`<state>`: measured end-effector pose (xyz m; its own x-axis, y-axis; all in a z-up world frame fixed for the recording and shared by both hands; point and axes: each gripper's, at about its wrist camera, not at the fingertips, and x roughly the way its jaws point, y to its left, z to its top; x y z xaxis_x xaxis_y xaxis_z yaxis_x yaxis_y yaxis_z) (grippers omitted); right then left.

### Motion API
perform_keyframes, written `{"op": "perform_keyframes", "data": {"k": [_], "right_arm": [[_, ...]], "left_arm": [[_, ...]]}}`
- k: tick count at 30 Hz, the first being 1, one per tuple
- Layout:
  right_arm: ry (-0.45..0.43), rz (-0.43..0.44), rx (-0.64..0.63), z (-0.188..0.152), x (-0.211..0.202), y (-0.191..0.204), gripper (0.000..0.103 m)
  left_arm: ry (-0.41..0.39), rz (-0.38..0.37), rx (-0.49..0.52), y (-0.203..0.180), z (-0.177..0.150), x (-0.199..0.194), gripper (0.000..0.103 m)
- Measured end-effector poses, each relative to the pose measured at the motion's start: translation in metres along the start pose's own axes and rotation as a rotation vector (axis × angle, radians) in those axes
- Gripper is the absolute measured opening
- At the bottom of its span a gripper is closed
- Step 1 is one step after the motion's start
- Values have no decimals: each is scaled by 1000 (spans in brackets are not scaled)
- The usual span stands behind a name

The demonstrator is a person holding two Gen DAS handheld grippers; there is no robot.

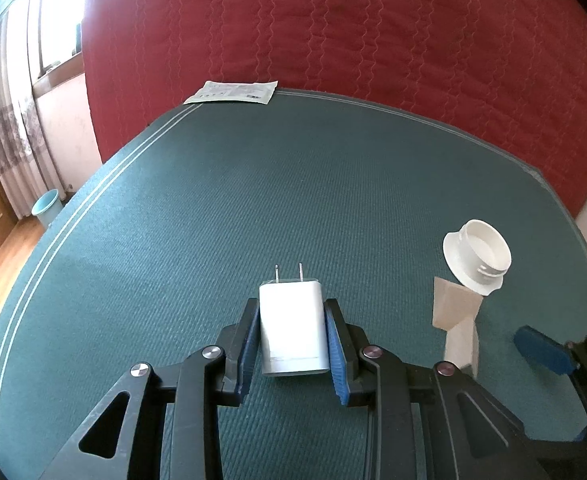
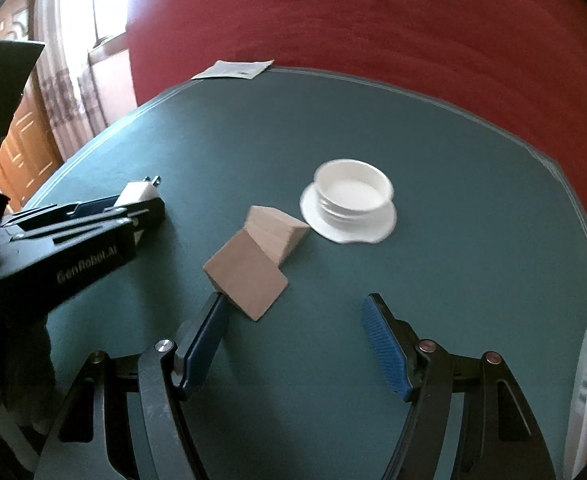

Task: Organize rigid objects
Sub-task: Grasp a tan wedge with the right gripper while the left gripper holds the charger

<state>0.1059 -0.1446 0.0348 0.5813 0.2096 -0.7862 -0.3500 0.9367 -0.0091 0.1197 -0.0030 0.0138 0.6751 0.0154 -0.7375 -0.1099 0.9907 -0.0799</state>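
While the left tool (image 1: 293, 336) clamps the white charger (image 1: 293, 328) over open green desk (image 1: 213, 200), the right tool (image 2: 293, 344) sits spread wide; wooden blocks (image 2: 253, 256) touch its left finger, white lid (image 2: 351, 200) just beyond; paper packet (image 1: 233, 92) overhangs the far edge.

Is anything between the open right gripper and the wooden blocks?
Nothing visible. The right gripper is open with bare mat between its fingers and the blocks; its left finger already sits beside the nearer block's corner.
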Motion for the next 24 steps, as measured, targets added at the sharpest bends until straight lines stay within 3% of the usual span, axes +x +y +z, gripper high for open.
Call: {"op": "perform_keyframes", "data": {"k": [7,18,24], "right_arm": [[-9,70,-57,14,10,11,69],[-28,71,-66,12,9,19,32],[-35,85,-17,3,3,13,32]], "left_arm": [[1,-2,-11,2,0,1,33],[-1,0,-14,5,2,3,33],[-1,-1,-12,5,2,3,33]]}}
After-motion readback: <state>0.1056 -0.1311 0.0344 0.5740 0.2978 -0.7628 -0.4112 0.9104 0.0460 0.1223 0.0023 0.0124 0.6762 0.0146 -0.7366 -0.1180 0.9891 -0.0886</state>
